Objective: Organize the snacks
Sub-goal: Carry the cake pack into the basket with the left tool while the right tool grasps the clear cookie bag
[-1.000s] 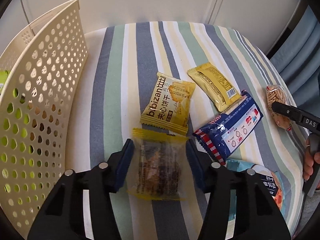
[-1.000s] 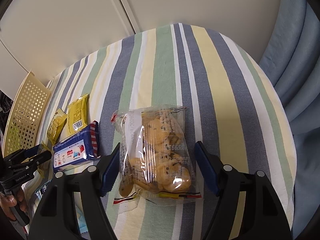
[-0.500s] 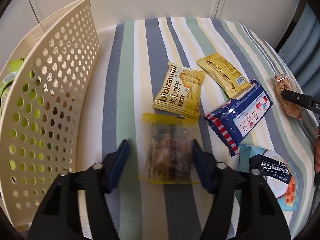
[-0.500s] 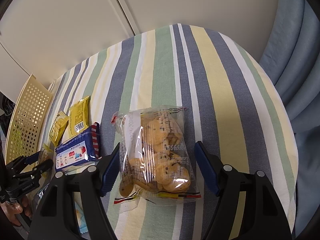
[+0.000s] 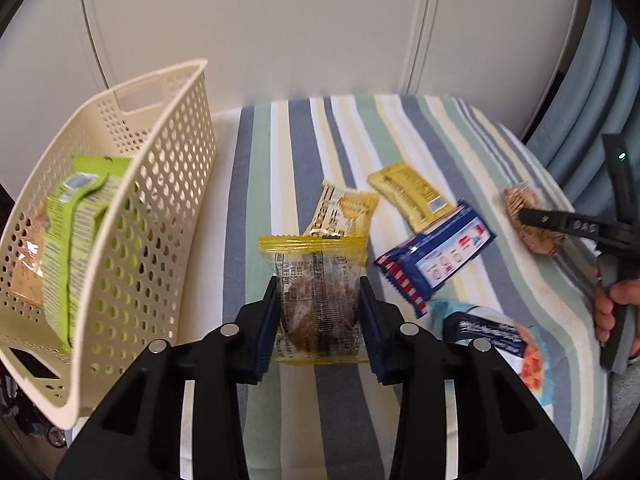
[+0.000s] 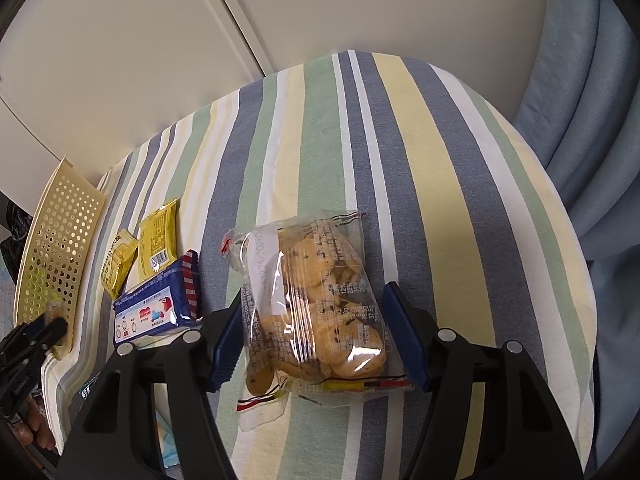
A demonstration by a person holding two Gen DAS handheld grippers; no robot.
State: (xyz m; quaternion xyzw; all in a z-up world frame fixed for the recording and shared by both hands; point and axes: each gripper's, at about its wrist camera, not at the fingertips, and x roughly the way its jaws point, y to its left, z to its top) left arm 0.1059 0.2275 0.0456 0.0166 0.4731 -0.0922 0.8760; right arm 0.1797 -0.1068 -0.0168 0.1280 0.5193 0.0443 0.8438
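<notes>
My left gripper (image 5: 319,312) is shut on a clear brown-cake packet with yellow edges (image 5: 316,264) and holds it above the striped cloth. Just left of it stands the cream perforated basket (image 5: 160,200), with green packets (image 5: 80,216) inside. In the right wrist view my right gripper (image 6: 314,320) stands open around a clear bag of cookies (image 6: 312,280) that lies flat on the cloth. Its left finger is close against the bag's edge and its right finger stands apart. The left gripper (image 6: 36,332) shows small at the far left there.
On the striped tablecloth (image 5: 280,160) lie a yellow biscuit packet (image 5: 344,210), a yellow bar (image 5: 412,196), a blue-and-red packet (image 5: 436,256) and a light blue packet (image 5: 500,336). Blue curtains (image 6: 592,120) hang at the right; a white wall is behind.
My left gripper has shut on the brown-cake packet and raised it off the cloth, bringing the basket's inside into view. The right gripper has stayed open around the cookie bag.
</notes>
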